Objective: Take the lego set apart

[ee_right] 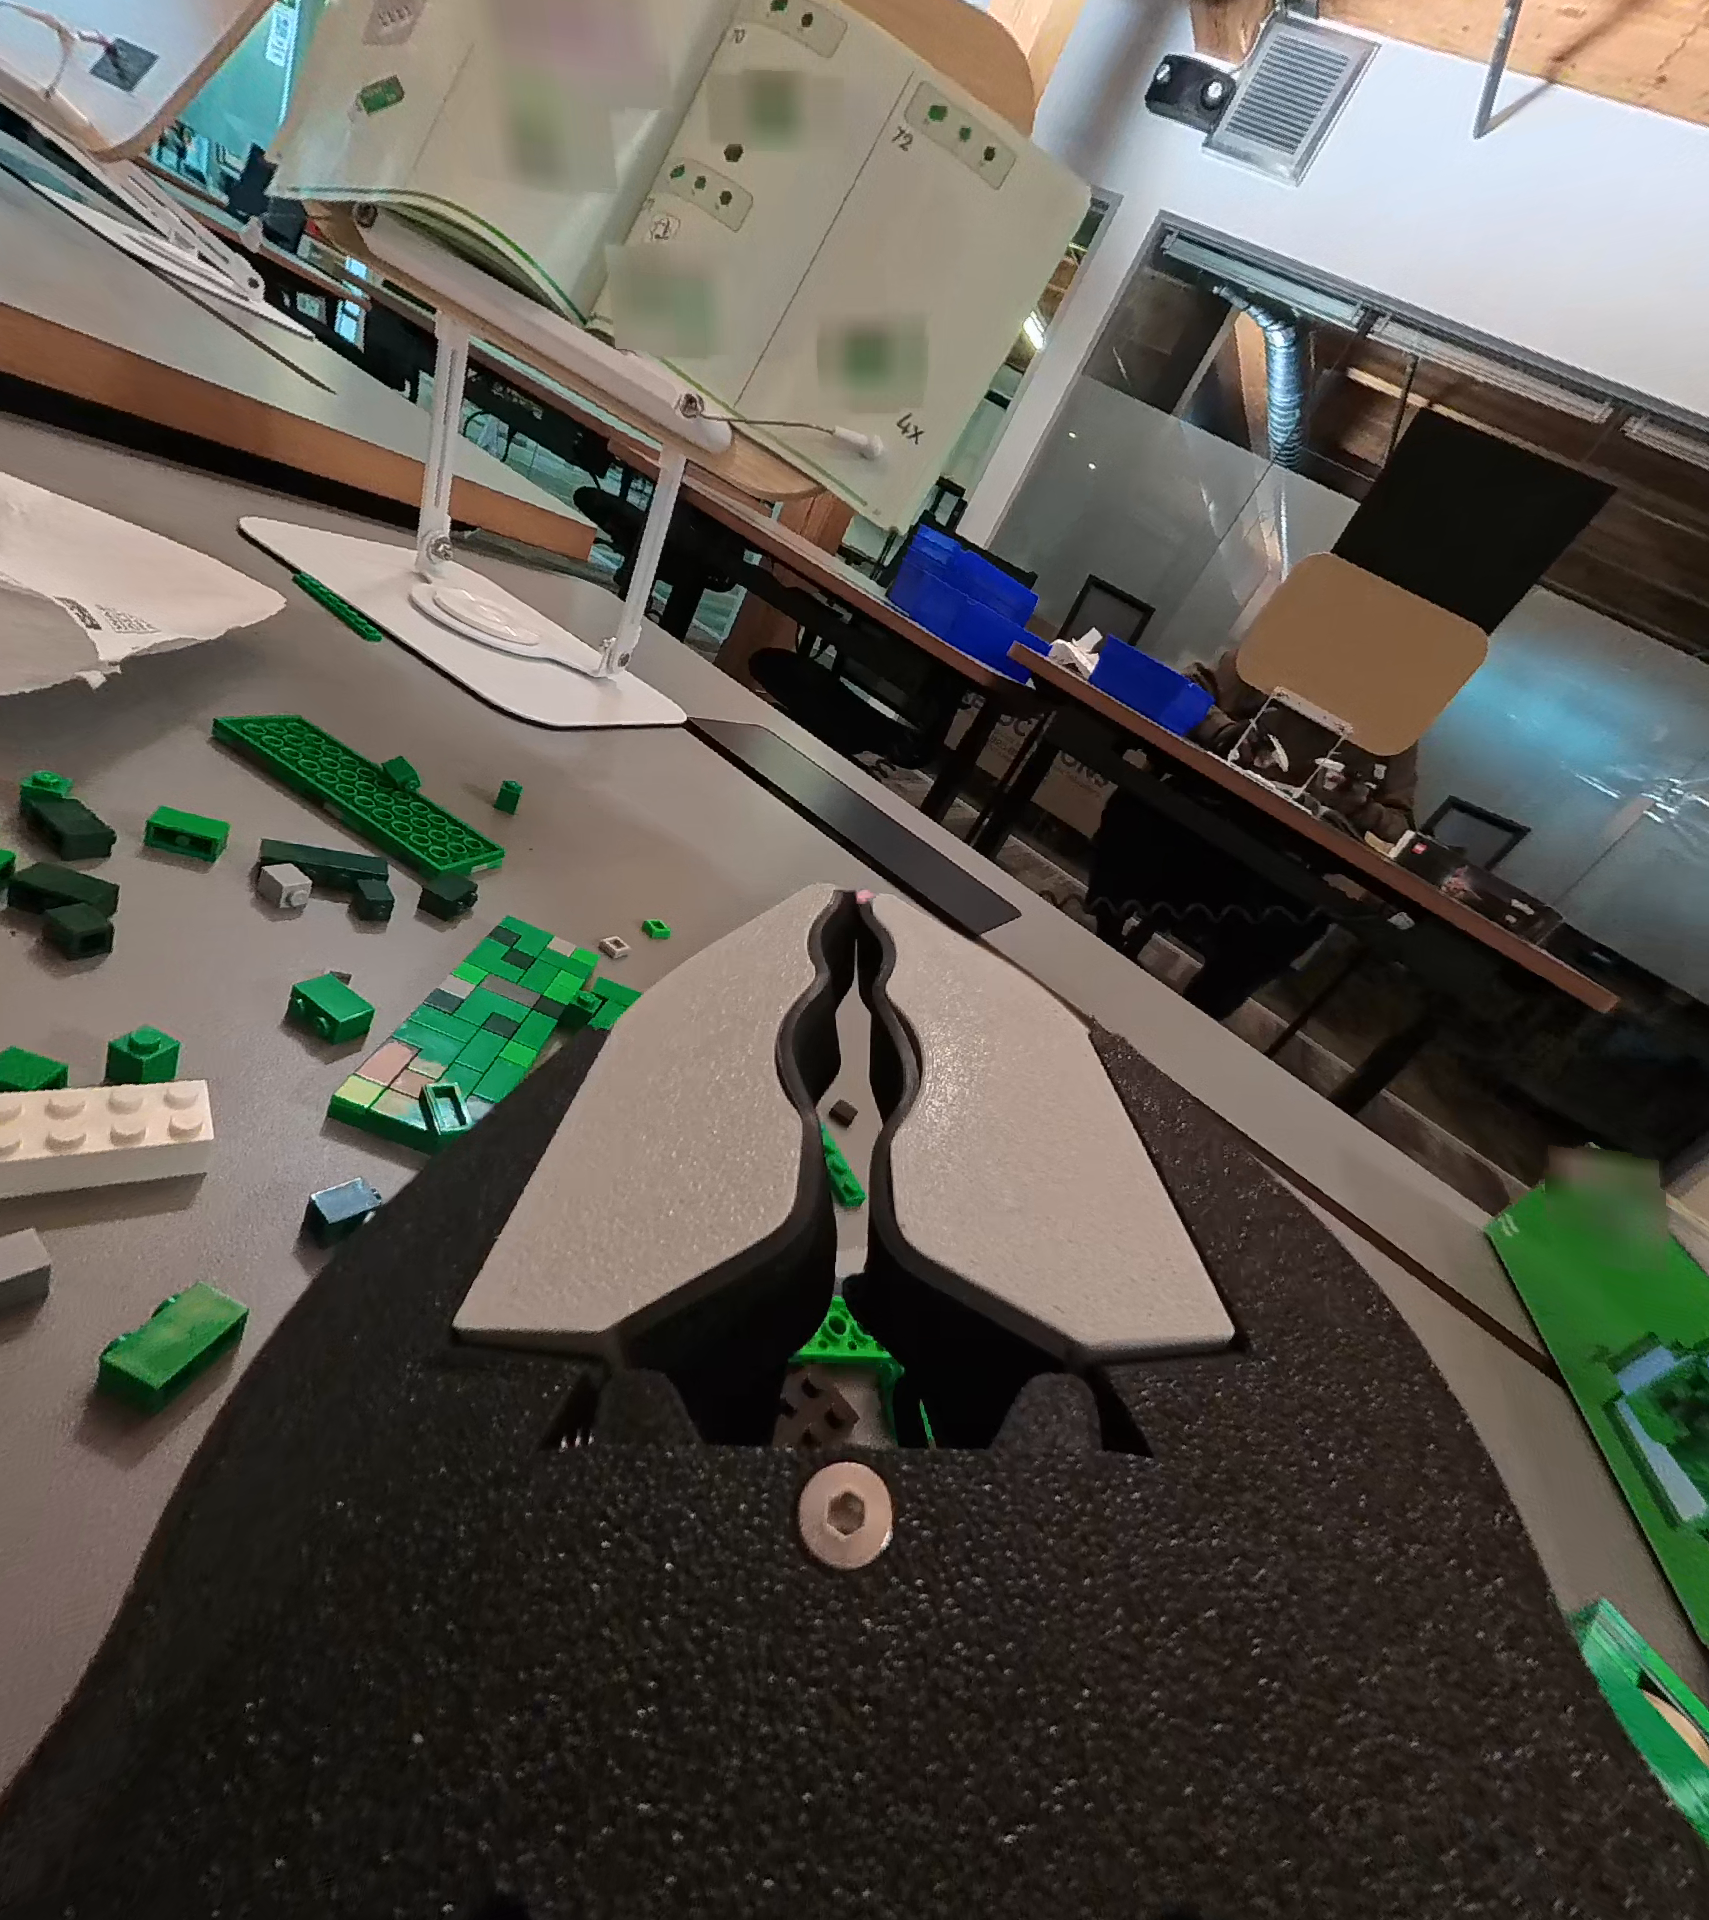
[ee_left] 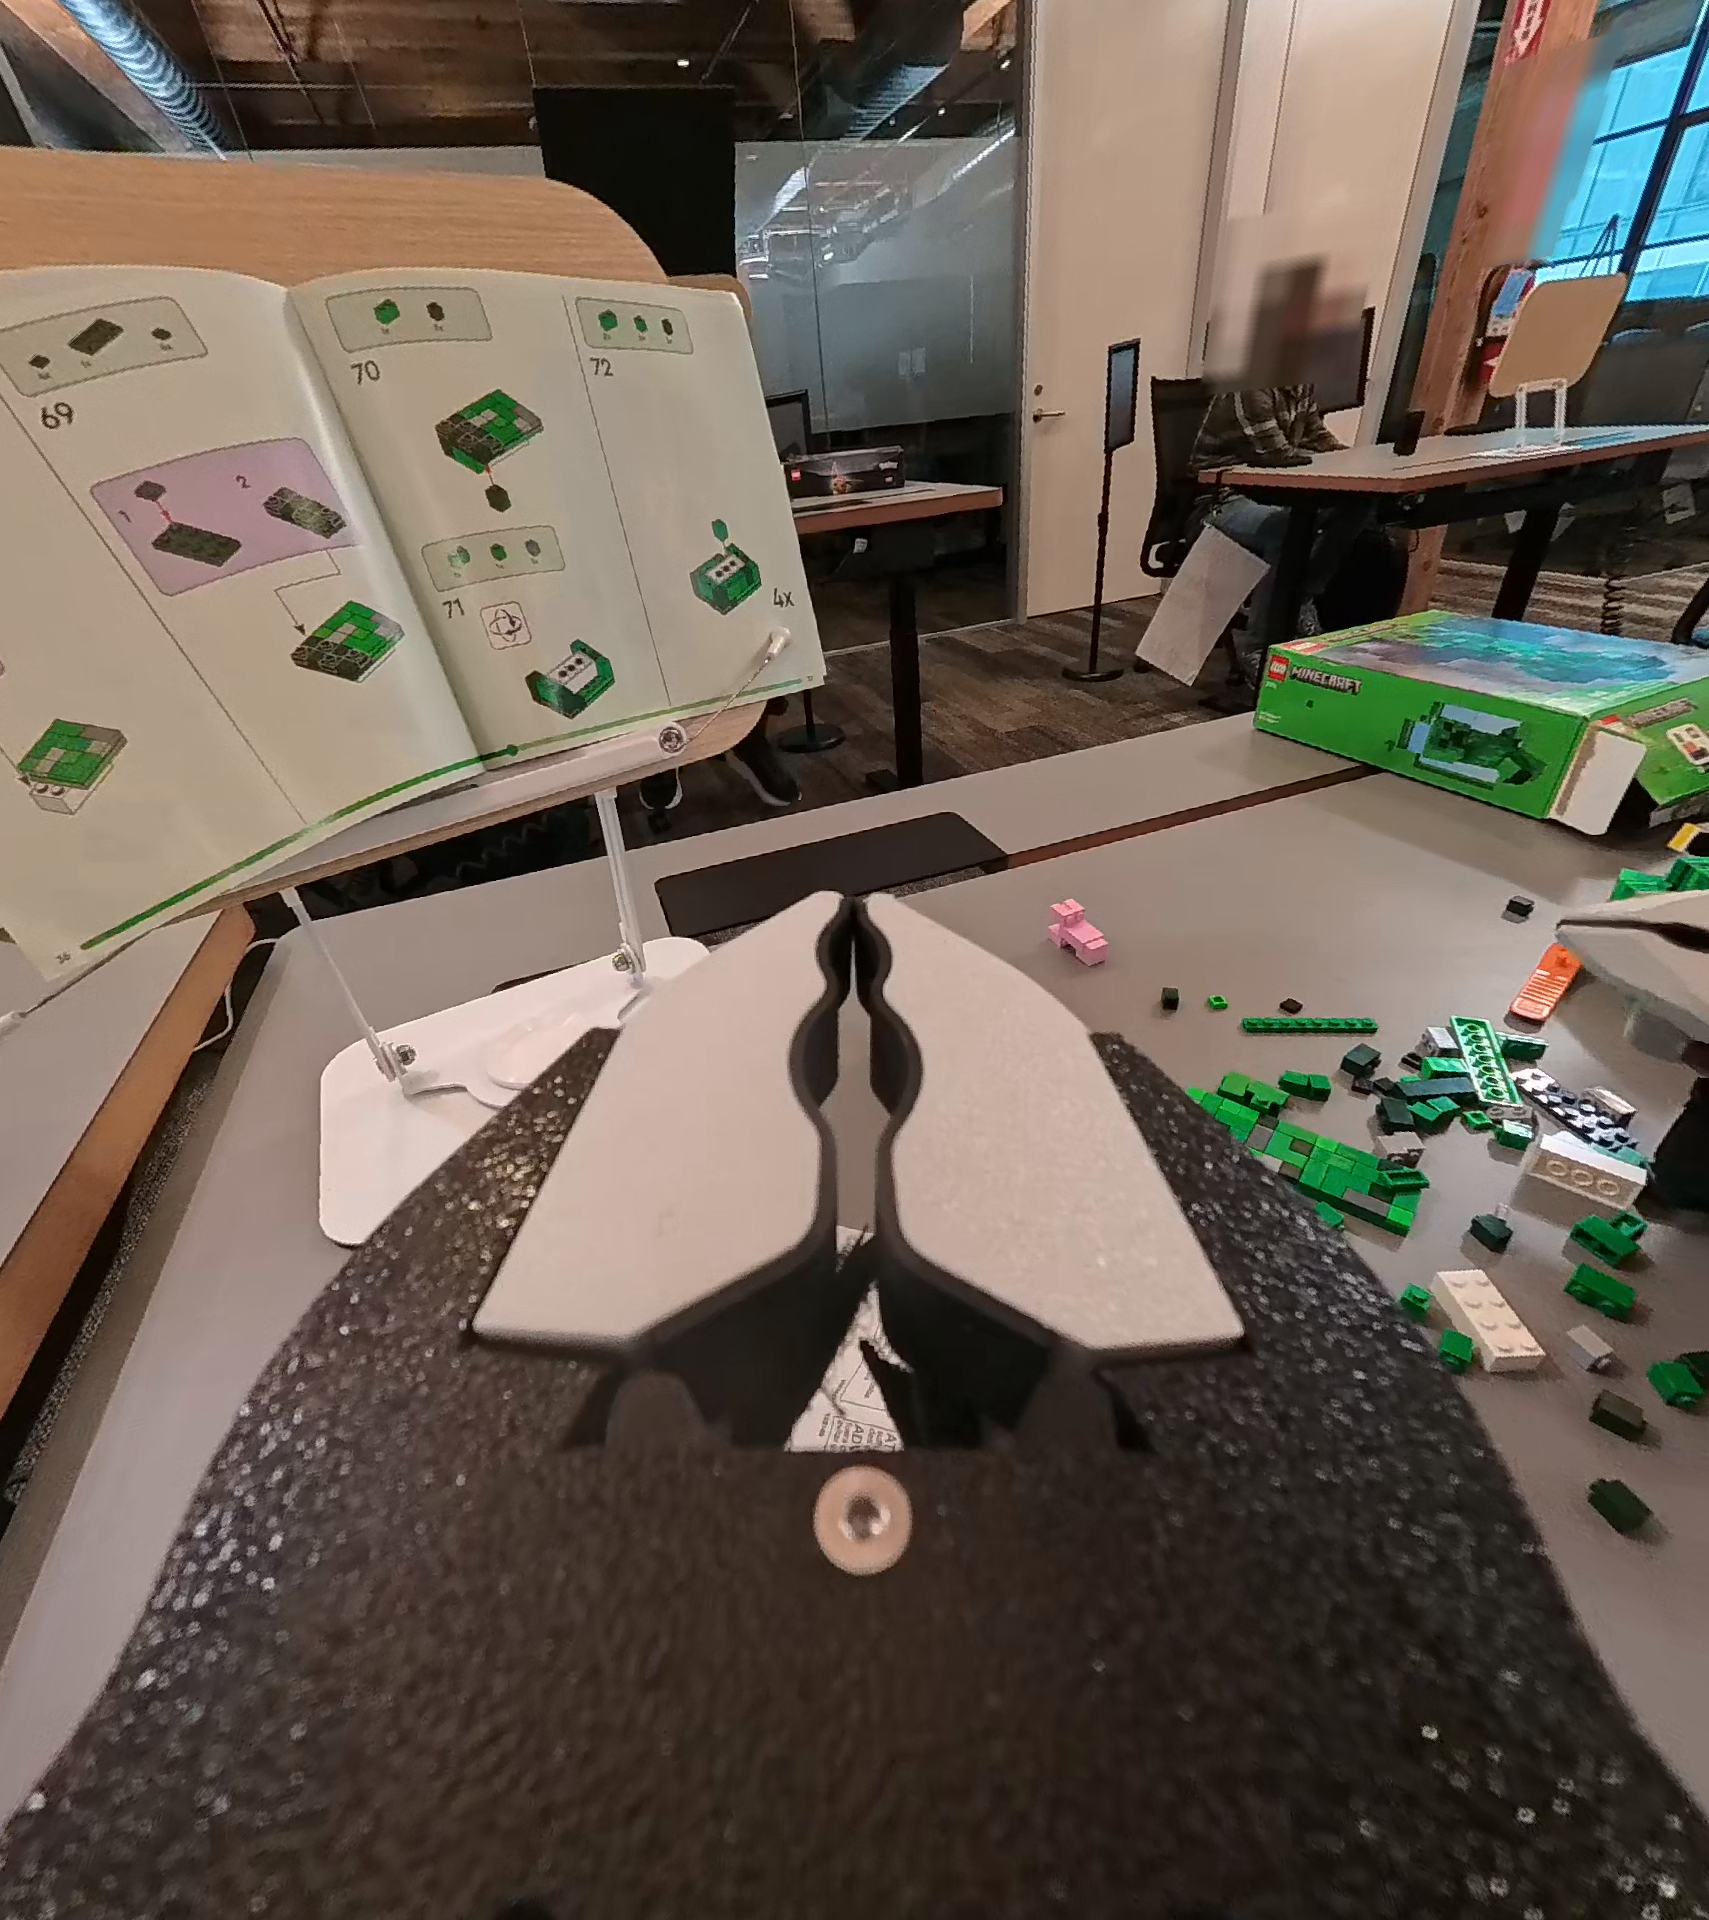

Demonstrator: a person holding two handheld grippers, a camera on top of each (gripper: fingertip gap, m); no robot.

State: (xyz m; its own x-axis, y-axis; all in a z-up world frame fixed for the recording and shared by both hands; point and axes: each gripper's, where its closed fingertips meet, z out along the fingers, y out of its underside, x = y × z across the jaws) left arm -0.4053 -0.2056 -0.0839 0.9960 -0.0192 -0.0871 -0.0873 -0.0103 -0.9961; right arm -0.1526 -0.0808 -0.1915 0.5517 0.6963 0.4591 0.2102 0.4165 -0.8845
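Note:
Loose lego pieces lie scattered on the grey table (ee_left: 1193,935). Among them are a flat green tiled panel (ee_left: 1338,1164) (ee_right: 486,1029), a white brick (ee_left: 1489,1320) (ee_right: 86,1138), a long green studded plate (ee_right: 356,795) and several small green and dark bricks. A pink pig figure (ee_left: 1076,932) stands apart at the back. My left gripper (ee_left: 855,914) is shut and empty, left of the pile, over a printed white paper. My right gripper (ee_right: 855,904) is shut above the pile; green and grey studded pieces (ee_right: 829,1392) show beneath it. It also shows at the left wrist view's right edge (ee_left: 1681,945).
An open instruction booklet (ee_left: 310,540) (ee_right: 725,208) rests on a white stand (ee_left: 476,1081) at the back left. The green lego box (ee_left: 1536,717) (ee_right: 1681,1434) lies at the right. An orange separator tool (ee_left: 1546,982) and a torn white paper bag (ee_right: 50,592) lie nearby. My right fingertips sit around 30 cm from my left ones. The white brick (ee_right: 86,1138) sits 15 cm or so from the ends of my right fingers. The left camera catches it too, in the left wrist view (ee_left: 1506,1313). The long green studded plate (ee_right: 356,795) is about 20 cm from my right fingertips.

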